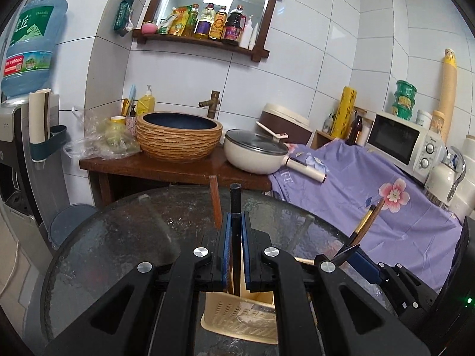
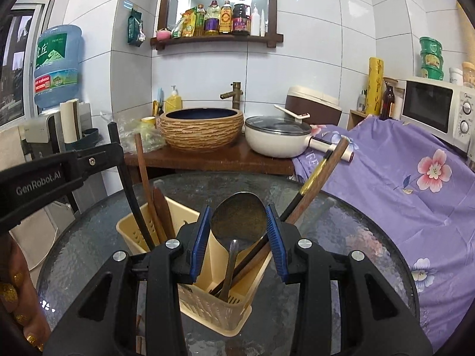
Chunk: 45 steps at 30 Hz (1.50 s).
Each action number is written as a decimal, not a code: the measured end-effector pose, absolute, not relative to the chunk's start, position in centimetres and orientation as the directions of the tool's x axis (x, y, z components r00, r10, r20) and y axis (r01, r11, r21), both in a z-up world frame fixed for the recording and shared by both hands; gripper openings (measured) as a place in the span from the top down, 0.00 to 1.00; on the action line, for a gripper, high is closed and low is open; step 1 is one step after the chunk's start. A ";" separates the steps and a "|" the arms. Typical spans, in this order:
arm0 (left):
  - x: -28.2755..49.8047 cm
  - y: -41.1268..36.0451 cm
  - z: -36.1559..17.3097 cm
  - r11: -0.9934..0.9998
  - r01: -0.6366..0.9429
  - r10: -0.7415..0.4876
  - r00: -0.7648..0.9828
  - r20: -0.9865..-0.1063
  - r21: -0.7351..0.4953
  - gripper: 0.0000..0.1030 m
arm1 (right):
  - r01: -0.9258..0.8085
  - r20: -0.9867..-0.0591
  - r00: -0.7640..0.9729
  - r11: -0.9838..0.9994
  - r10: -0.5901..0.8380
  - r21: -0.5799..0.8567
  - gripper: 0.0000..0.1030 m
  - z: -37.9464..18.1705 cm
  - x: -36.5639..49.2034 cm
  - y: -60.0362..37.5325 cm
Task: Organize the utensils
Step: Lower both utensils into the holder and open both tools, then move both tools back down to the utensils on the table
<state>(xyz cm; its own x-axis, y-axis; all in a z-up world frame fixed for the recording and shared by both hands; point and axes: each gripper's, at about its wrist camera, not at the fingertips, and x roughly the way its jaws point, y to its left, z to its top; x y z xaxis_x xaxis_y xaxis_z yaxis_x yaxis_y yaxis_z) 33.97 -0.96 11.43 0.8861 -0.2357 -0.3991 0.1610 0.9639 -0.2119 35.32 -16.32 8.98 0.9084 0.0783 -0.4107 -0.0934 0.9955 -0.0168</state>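
Note:
A cream plastic utensil holder (image 2: 216,305) stands on the round glass table (image 2: 341,237). My left gripper (image 1: 236,222) is shut on a black chopstick (image 1: 236,201) standing in the holder (image 1: 237,320); a brown chopstick (image 1: 215,201) stands just left of it. My right gripper (image 2: 239,222) is open around the bowl of a metal spoon (image 2: 239,216) whose handle rests in the holder's right compartment with two leaning chopsticks (image 2: 320,172). The left compartment holds wooden utensils (image 2: 160,210) and the black chopstick (image 2: 127,184).
Beyond the table, a wooden counter carries a woven-look basin (image 2: 202,127) and a cream lidded pan (image 2: 276,139). A purple floral cloth (image 2: 400,184) covers the surface at right, with a microwave (image 2: 439,109) on it. A water dispenser (image 1: 26,59) stands left.

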 end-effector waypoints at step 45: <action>22.5 2.2 -1.9 0.977 0.196 -0.199 0.675 -0.710 -0.088 0.33 | -0.171 -0.810 0.577 0.985 0.101 0.002 0.35 -4.7 21.8 -16.6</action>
